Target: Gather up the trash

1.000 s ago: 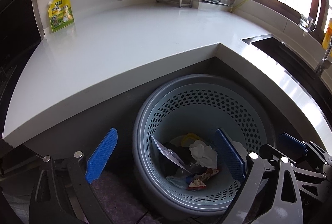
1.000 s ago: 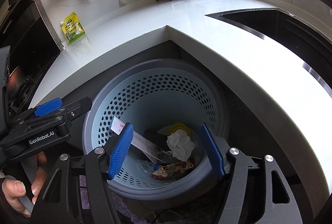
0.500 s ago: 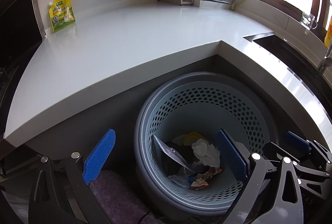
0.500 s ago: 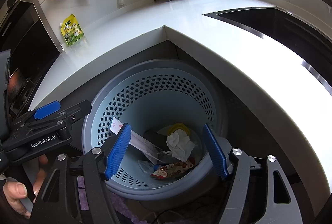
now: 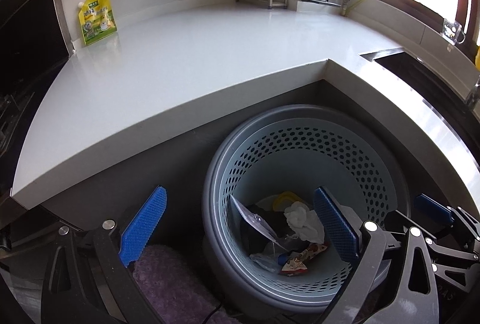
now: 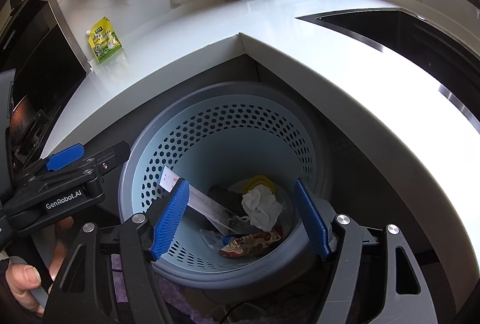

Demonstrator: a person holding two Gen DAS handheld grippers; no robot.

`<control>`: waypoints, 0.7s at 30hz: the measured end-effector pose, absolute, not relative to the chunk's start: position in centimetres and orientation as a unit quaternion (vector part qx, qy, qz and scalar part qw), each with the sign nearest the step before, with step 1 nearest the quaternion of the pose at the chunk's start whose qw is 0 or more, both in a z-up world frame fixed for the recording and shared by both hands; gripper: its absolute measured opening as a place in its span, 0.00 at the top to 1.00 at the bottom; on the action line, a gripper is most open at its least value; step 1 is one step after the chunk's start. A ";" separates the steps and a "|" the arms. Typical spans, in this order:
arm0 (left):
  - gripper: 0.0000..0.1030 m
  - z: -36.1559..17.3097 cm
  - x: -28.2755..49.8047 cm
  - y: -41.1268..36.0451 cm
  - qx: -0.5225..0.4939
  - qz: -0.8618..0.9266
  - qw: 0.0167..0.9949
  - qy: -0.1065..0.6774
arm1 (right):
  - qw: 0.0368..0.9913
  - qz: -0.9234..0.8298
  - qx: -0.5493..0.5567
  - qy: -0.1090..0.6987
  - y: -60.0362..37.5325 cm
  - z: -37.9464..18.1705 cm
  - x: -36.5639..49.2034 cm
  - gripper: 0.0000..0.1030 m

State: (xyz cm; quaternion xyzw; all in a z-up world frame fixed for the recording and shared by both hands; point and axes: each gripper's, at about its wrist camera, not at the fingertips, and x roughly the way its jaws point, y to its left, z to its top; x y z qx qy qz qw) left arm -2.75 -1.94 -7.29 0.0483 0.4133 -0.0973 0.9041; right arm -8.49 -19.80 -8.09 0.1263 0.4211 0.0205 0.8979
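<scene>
A pale blue perforated trash basket [image 5: 300,150] [image 6: 228,126] stands on the floor in the counter's inner corner. It holds a crumpled white tissue [image 5: 303,219] [image 6: 261,207], a flat white packet [image 5: 255,225] [image 6: 207,207], a red printed snack wrapper [image 5: 300,259] [image 6: 249,243] and a yellow item [image 6: 259,181]. My left gripper [image 5: 240,228] is open and empty above the basket's left rim. My right gripper [image 6: 240,219] is open and empty over the basket's mouth. The left gripper also shows in the right wrist view [image 6: 69,168]; the right gripper's fingertip [image 5: 432,207] shows in the left wrist view.
The white L-shaped counter [image 5: 180,60] [image 6: 345,60] wraps around the basket. A yellow-green pouch [image 5: 96,18] [image 6: 105,40] leans at its back left. A dark sink [image 6: 405,33] is at the right. A purple mat [image 5: 168,285] lies beside the basket.
Both grippers have drawn back and up slightly from the basket, still open. The trash in the basket has not moved.
</scene>
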 end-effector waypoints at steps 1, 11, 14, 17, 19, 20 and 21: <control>0.06 -7.3 -2.8 -1.9 0.048 -0.096 0.904 0.413 | 0.898 0.021 0.126 0.421 -19.8 -8.1 -8.5 0.33; 0.06 -7.2 -2.9 -2.1 0.050 -0.092 0.906 0.409 | 0.898 0.023 0.124 0.422 -19.6 -8.1 -8.5 0.33; 0.06 -7.2 -2.8 -2.1 0.050 -0.092 0.905 0.411 | 0.898 0.023 0.125 0.422 -19.6 -8.1 -8.5 0.33; 0.06 -7.2 -2.8 -2.1 0.051 -0.093 0.905 0.412 | 0.898 0.023 0.124 0.422 -19.6 -8.1 -8.5 0.33; 0.06 -7.2 -2.8 -2.1 0.051 -0.093 0.904 0.414 | 0.898 0.023 0.125 0.422 -19.6 -8.1 -8.5 0.33; 0.06 -7.2 -2.7 -2.0 0.050 -0.093 0.904 0.415 | 0.898 0.023 0.125 0.422 -19.6 -8.1 -8.5 0.33; 0.06 -7.3 -2.7 -2.1 0.050 -0.094 0.903 0.416 | 0.897 0.023 0.125 0.422 -19.6 -8.1 -8.6 0.33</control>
